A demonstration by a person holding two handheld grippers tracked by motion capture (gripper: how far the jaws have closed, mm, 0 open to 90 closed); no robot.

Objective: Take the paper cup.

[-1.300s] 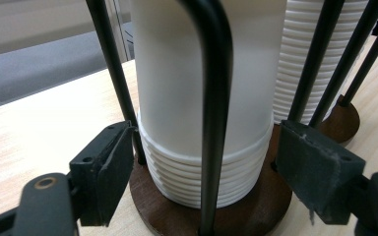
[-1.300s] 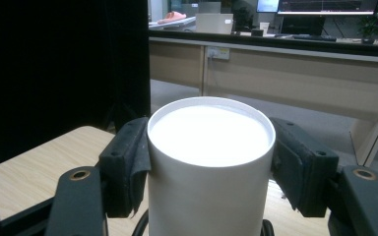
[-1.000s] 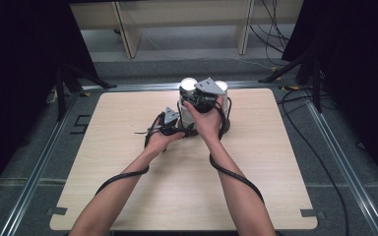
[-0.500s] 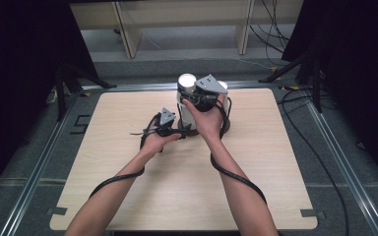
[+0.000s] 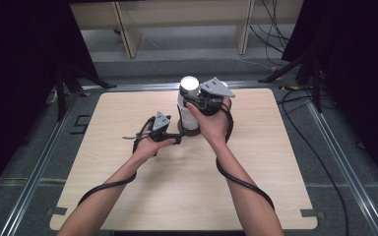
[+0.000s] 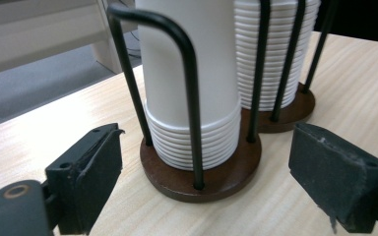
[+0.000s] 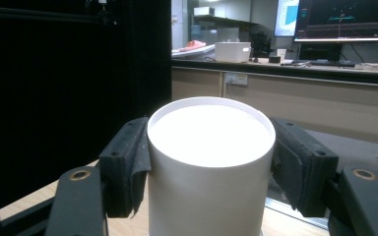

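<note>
Left to right across the high view: the left gripper (image 5: 176, 139) lies low over the light wooden tabletop (image 5: 128, 196), held in the person's left hand (image 5: 150, 146), its tips pointing toward the foot of the cup holder (image 5: 189, 129). Its jaws are spread and have just been opening; in the left gripper view the two black pads (image 6: 96, 169) stand well apart on either side of the holder's near round brown base (image 6: 202, 169), touching neither the base nor the wires. On that base stands a nested stack of white paper cups (image 6: 192, 93), mouths down, fenced by upright black wire rods (image 6: 189, 98) that bend over at the top. Behind it and to the right in this view, a second cup stack (image 6: 270, 54) stands on its own brown base, inside rods of the same kind.

Next to the right in the high view, the topmost cup (image 5: 189, 96) stands over the holder, near the far edge of the tabletop. The right gripper (image 5: 193, 104), held in the right hand (image 5: 214, 123), meets this cup from the right side, its grey three-cornered plate uppermost. In the right gripper view its jaws are pinching the white cup (image 7: 210, 167): one black pad (image 7: 128, 164) presses on each side of the wall, just below the cup's flat upturned bottom. A black cable (image 5: 241, 182) trails from each gripper along the forearm.
</note>
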